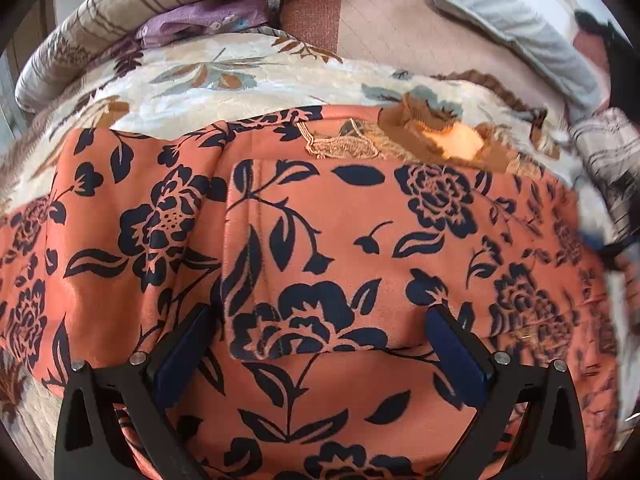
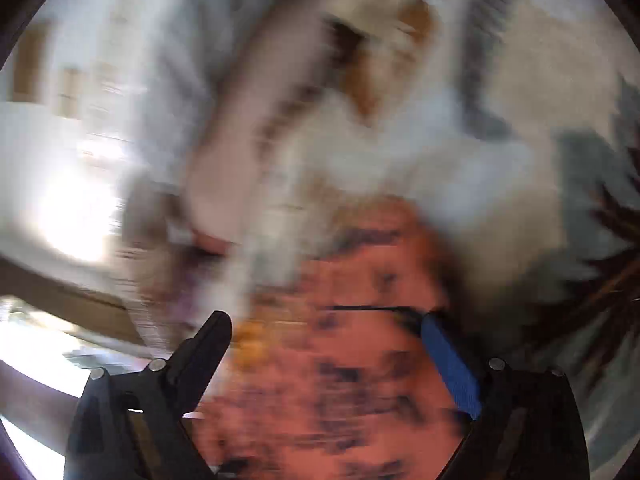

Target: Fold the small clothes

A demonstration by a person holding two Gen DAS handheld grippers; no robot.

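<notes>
Two views differ sharply: the left wrist view is crisp, the right badly blurred. Only the left shows the orange floral garment (image 1: 320,248) spread flat on the leaf-print quilt (image 1: 224,80), a patch pocket (image 1: 316,264) facing up. The left tool (image 1: 318,320) hovers wide open, holding nothing. The right tool (image 2: 326,320) is also spread wide and empty above orange cloth. Striped pillows (image 1: 132,4) lie beyond.
</notes>
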